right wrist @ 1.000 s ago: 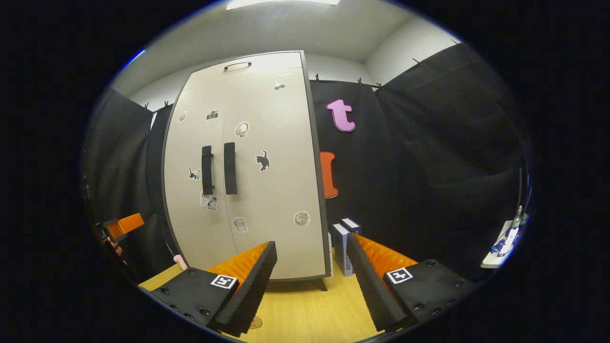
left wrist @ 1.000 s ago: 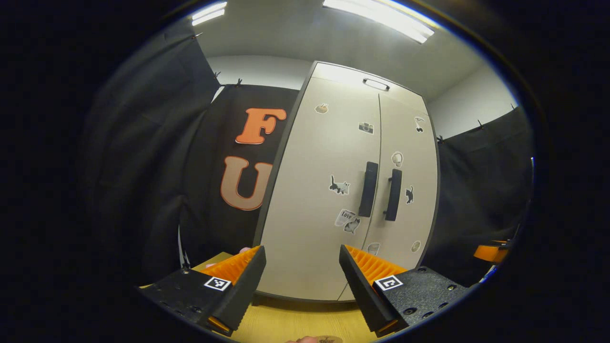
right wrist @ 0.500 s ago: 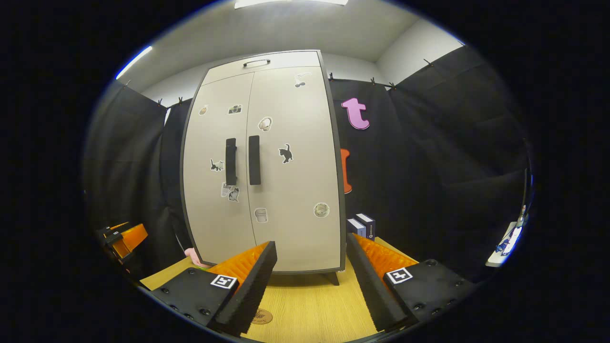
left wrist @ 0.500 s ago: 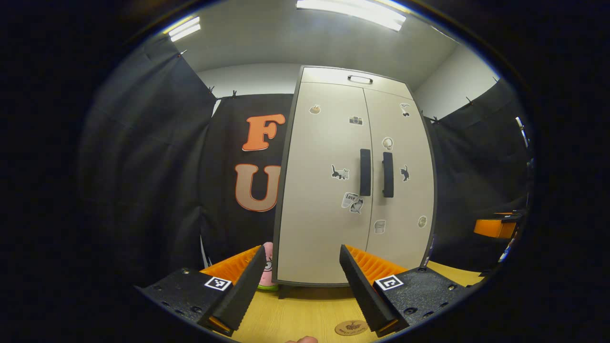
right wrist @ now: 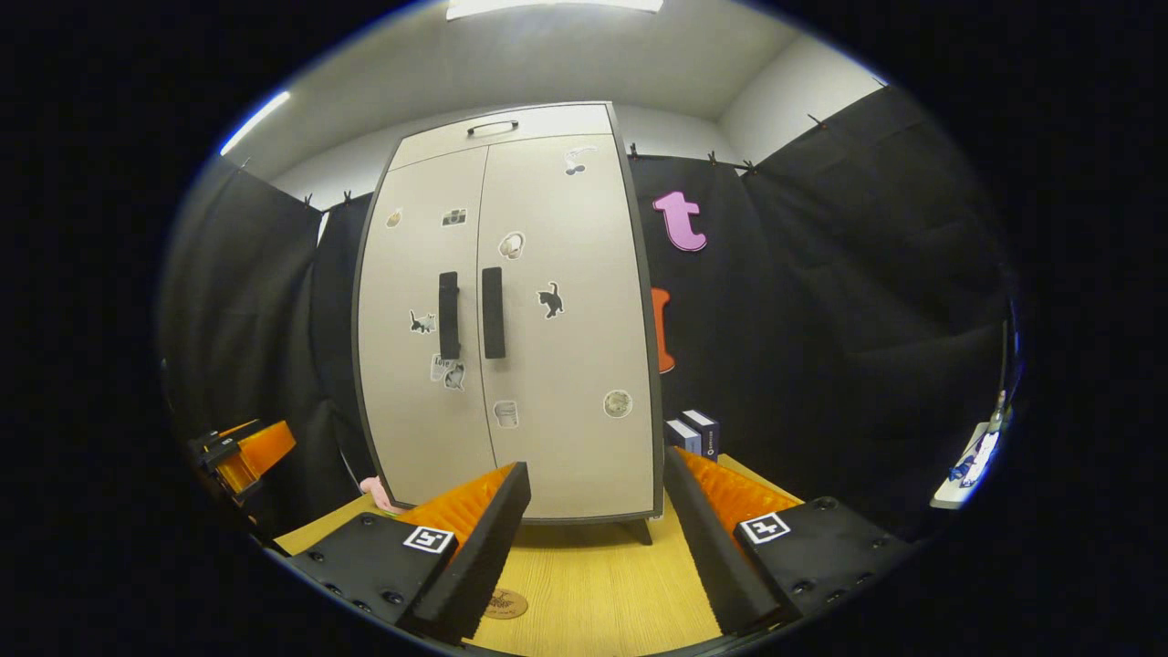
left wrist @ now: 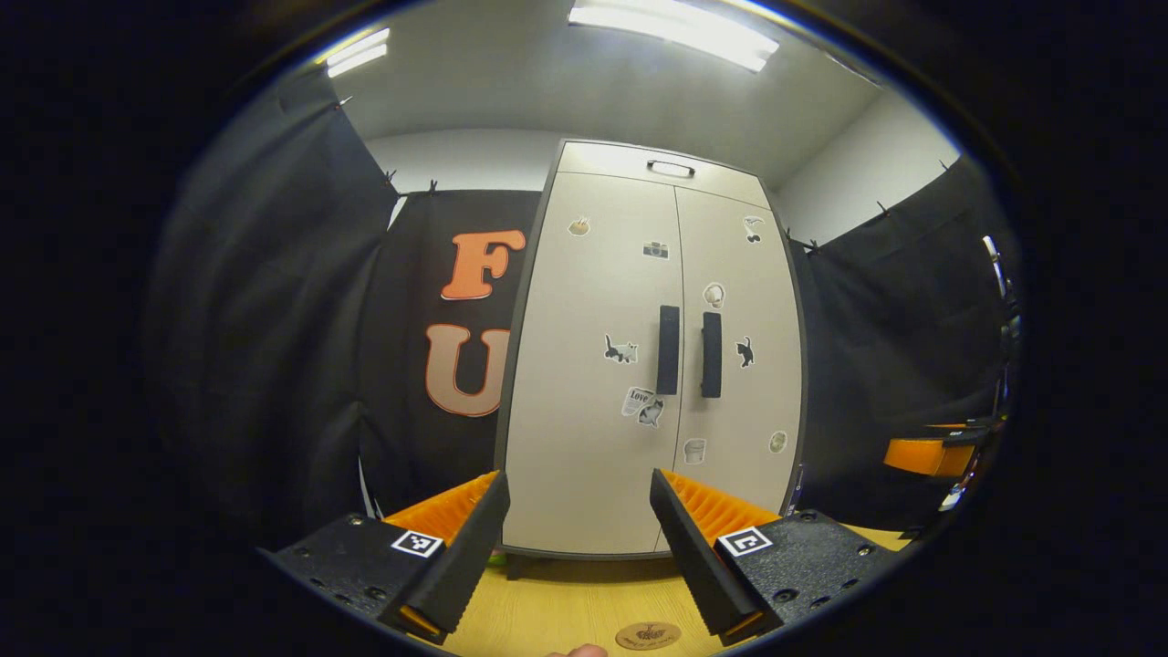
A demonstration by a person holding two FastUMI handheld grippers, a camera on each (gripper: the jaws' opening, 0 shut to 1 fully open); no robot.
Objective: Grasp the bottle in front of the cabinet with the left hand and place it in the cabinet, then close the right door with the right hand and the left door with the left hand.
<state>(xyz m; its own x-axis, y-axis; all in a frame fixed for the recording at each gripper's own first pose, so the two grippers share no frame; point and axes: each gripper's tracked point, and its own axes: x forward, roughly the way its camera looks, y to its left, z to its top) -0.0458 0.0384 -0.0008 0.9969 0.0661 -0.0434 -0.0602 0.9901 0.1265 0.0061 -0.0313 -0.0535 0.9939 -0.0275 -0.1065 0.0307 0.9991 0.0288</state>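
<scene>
Hidden: the bottle cannot be made out; both doors of the cabinet (left wrist: 652, 365) are shut, so its inside is concealed.
Partly hidden: a pink object (right wrist: 376, 493) peeks past the cabinet's lower left corner, cut off by it.
Left gripper (left wrist: 579, 547): fingers apart, nothing between them; cabinet at 12 o'clock, well beyond the tips.
Right gripper (right wrist: 598, 547): fingers apart, empty; cabinet (right wrist: 506, 319) at 12 o'clock, two small boxes (right wrist: 692, 432) at 1 o'clock.
Table (right wrist: 593, 593): round coaster (right wrist: 505, 603) near the left finger (right wrist: 474, 557).
</scene>
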